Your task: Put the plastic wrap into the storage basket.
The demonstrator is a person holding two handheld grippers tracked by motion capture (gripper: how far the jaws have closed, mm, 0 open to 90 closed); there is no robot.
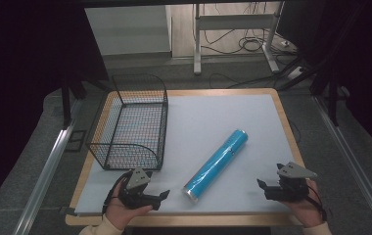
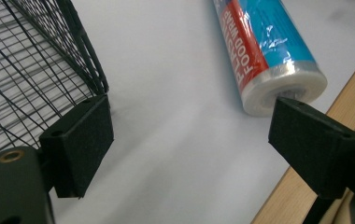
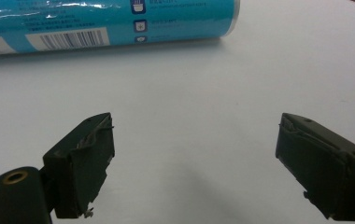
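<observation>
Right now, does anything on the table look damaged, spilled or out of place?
Nothing is spilled. The food wrap roll lies slantwise on the mat, outside the wire basket. The right gripper has frayed padding on one jaw.

Even overhead light, soft shadows, dark surroundings, slightly soft focus

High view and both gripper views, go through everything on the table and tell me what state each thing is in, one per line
Wire basket: upright on the left of the table, nothing in it.
Roll of food wrap: lying flat on its side, diagonal, still in its blue wrapper, untouched.
Left claw: open, holding nothing, near the roll's close end.
Right claw: open, holding nothing, apart from the roll.
Table: grey mat flat on the wooden top.
</observation>
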